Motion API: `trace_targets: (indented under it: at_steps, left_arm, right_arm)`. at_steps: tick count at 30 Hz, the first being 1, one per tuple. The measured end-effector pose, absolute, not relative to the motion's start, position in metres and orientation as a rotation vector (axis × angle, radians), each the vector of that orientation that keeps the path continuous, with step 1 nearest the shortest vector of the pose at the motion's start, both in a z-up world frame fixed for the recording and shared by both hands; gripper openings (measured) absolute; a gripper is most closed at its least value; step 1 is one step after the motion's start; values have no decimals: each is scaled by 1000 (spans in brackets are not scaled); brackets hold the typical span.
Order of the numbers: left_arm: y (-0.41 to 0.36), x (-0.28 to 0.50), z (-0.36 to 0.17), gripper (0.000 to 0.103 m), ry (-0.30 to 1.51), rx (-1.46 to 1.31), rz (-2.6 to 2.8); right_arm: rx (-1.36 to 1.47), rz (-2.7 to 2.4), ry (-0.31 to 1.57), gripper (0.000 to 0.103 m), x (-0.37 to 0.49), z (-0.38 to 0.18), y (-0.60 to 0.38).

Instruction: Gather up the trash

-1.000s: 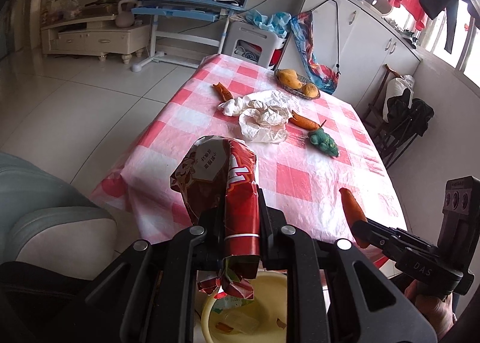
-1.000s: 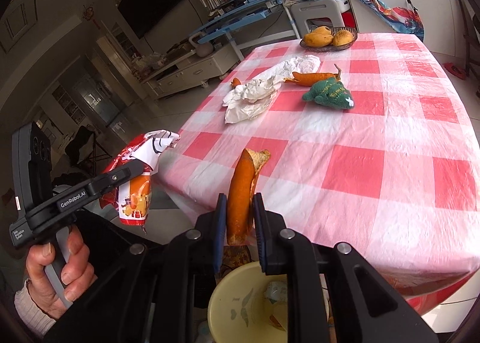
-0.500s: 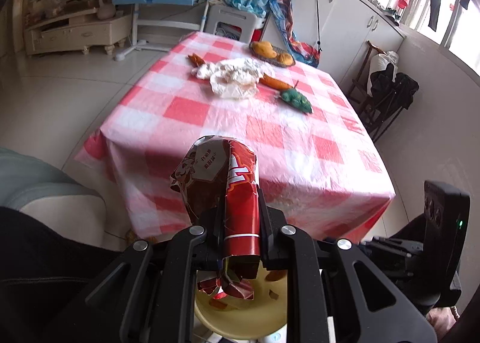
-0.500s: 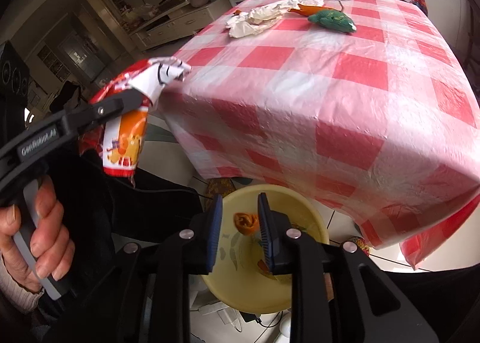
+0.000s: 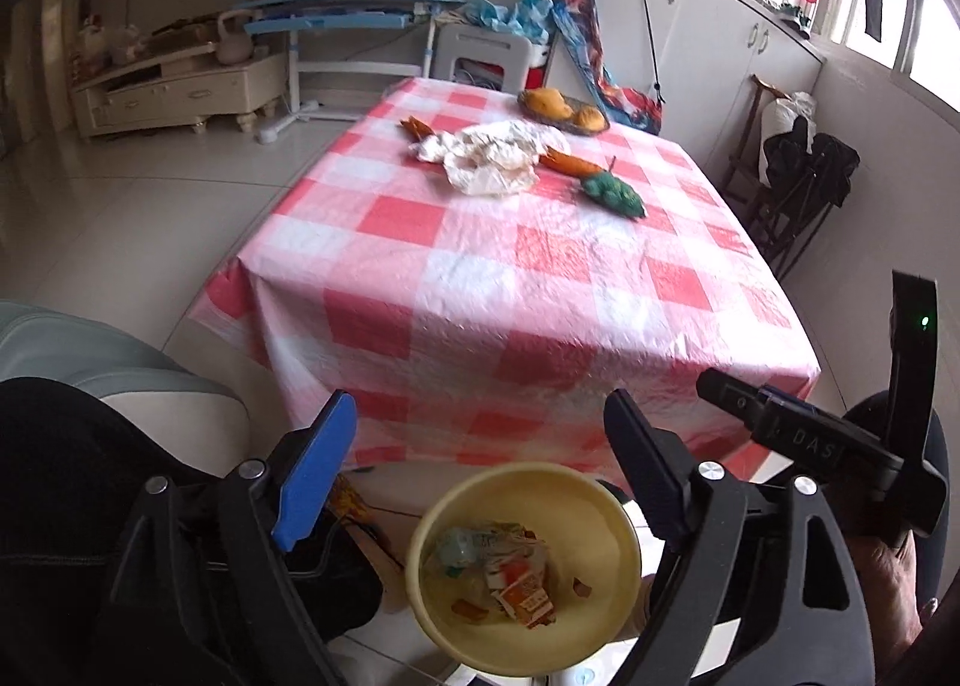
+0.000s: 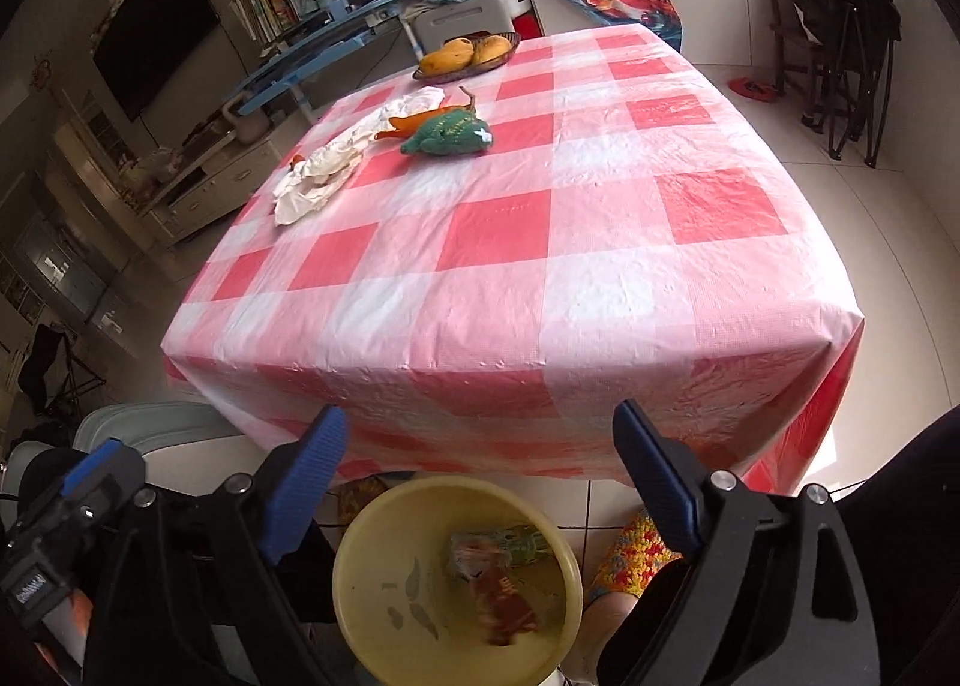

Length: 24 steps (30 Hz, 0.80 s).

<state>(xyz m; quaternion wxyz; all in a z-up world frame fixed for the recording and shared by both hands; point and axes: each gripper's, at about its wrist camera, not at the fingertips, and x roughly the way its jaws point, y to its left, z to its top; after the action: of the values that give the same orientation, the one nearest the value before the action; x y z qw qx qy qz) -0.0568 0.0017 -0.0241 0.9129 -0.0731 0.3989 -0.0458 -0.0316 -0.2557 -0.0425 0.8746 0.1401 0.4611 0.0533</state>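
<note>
Both tools (image 5: 474, 482) (image 6: 480, 476) agape over bin (image 5: 624, 530)

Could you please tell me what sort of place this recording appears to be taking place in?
Most likely a lived-in home, a combined living and dining room: a table with a red-and-white checked tablecloth carrying a basket of fruit, a wall-mounted television, and a blue desk with books.

Table (image 6: 498, 278) covered by a red-and-white checked cloth. On its far half: crumpled white paper (image 5: 489, 158), an orange peel (image 5: 417, 127) at the paper's far-left edge, a second orange peel (image 5: 567, 163) beside a green stuffed toy (image 6: 447, 133), and a fruit basket (image 6: 468, 53) at the far edge. Near half bare. On the tiled floor (image 5: 120, 218), just before the table: a yellow bin (image 5: 522, 566) holding wrappers
</note>
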Motion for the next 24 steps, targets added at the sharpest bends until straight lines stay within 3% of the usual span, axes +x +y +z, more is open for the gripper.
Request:
trace_targets:
  at_steps: [8,24]
  left_arm:
    - [9,-60,-4,93,724,-149,-79]
    - [0,-58,-6,95,730,-138,-137]
  right_arm:
    - [110,107,981,90,-32,-52,-226]
    - [-87,144,985,91,-34,-63,-192]
